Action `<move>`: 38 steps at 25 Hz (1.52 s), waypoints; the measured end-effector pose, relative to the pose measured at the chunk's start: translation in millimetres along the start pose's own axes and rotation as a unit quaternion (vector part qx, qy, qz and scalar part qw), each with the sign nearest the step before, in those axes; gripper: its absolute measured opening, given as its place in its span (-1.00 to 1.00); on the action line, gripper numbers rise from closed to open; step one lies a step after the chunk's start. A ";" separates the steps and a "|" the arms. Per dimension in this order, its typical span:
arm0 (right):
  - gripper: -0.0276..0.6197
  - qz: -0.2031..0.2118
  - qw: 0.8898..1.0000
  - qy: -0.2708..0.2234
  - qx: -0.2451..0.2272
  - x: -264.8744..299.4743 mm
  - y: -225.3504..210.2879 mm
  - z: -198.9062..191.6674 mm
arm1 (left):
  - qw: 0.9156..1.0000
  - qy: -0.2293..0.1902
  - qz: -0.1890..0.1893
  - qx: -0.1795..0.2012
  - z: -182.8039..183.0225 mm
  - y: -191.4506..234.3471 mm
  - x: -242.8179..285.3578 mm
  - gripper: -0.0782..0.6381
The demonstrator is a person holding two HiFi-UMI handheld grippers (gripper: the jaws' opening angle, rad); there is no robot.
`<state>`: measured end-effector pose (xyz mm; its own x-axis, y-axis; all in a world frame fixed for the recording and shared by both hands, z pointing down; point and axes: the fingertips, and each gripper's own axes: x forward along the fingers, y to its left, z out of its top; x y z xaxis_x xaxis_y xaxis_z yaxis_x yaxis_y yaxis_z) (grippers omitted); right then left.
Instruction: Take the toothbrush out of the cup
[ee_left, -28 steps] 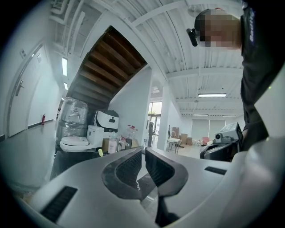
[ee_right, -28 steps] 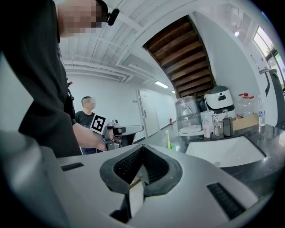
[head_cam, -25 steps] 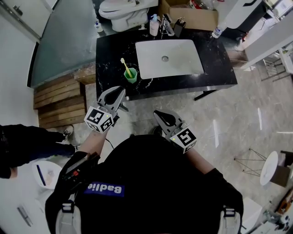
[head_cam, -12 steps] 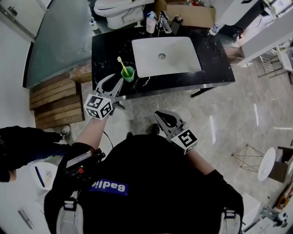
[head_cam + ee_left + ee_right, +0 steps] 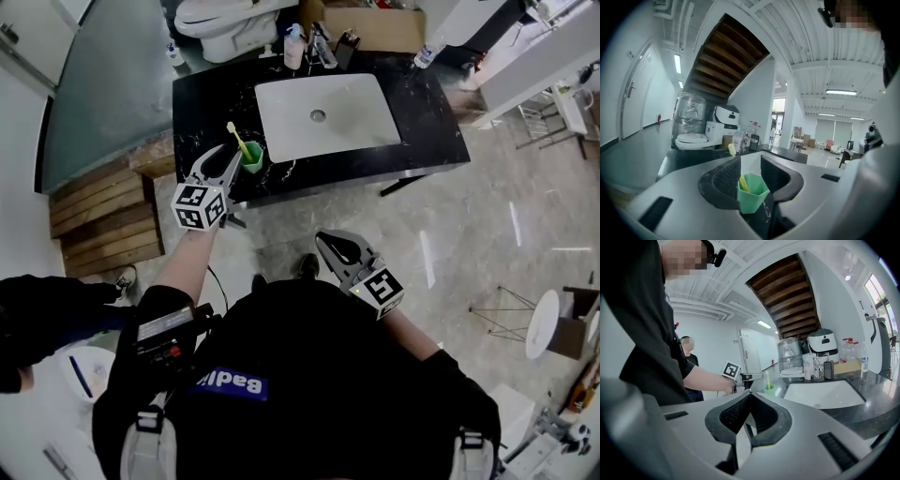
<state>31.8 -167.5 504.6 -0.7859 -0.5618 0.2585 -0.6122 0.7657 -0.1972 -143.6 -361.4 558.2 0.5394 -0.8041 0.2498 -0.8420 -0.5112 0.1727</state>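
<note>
One green cup point(image 5: 251, 157) holding one yellow toothbrush point(image 5: 236, 139) stands on the black counter point(image 5: 202, 94). Two grippers: the left gripper point(image 5: 228, 155) has just been opening its jaws wide, and they frame the cup (pads not touching) — the right gripper point(image 5: 333, 246) hangs closed, empty.

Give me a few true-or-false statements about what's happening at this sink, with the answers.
1. The toothbrush stands in the cup. True.
2. The left gripper grips the toothbrush. False: its jaws have just been opening and stand apart with nothing between them; the cup is just ahead.
3. The right gripper is shut and empty. True.
4. The cup sits in the sink. False: it stands on the counter beside the sink.
</note>
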 end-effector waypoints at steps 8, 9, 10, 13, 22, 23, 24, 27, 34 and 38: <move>-0.88 -0.017 1.000 0.009 0.011 -5.2 -10.0 -7.3 | 1.000 0.022 0.008 -0.007 -16.1 19.0 24.2 -0.42; -0.88 -0.019 1.000 0.011 0.014 -5.6 -11.1 -8.4 | 1.000 0.023 0.009 -0.007 -16.3 21.6 27.2 -0.42; -0.88 -0.021 1.000 0.013 0.016 -6.1 -12.2 -9.5 | 1.000 0.023 0.009 -0.005 -16.1 23.8 29.9 -0.42; -0.88 -0.027 0.999 0.015 0.021 -7.0 -16.2 -12.3 | 1.000 0.026 0.006 -0.001 -16.4 27.7 38.2 -0.42; -0.88 -0.046 0.999 0.020 0.021 -9.5 -25.7 -17.7 | 0.999 0.035 0.006 0.006 -18.7 31.0 55.3 -0.47; -0.88 -0.048 0.998 0.020 0.021 -10.0 -26.5 -17.8 | 0.999 0.034 0.006 0.008 -17.6 31.2 55.5 -0.58; -0.88 -0.050 0.998 0.019 0.021 -10.6 -27.2 -17.8 | 0.999 0.033 0.005 0.011 -16.1 31.2 55.3 -0.64; -0.88 -0.052 0.998 0.018 0.023 -12.6 -26.8 -17.6 | 0.999 0.033 0.001 0.012 -13.5 29.0 53.4 -0.65; -0.88 -0.050 0.998 0.011 0.021 -12.3 -24.1 -15.9 | 1.000 0.012 -0.001 0.013 -1.5 25.2 45.4 -0.73; -0.88 -0.048 0.999 0.007 0.017 -12.9 -20.6 -12.7 | 1.000 -0.005 -0.004 0.010 9.3 22.6 37.4 -0.73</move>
<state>55.7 -172.1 517.3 -0.7226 -0.6269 0.2914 -0.6871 0.6975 -0.2034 -142.5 -405.8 562.6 0.5463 -0.8030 0.2383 -0.8376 -0.5235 0.1561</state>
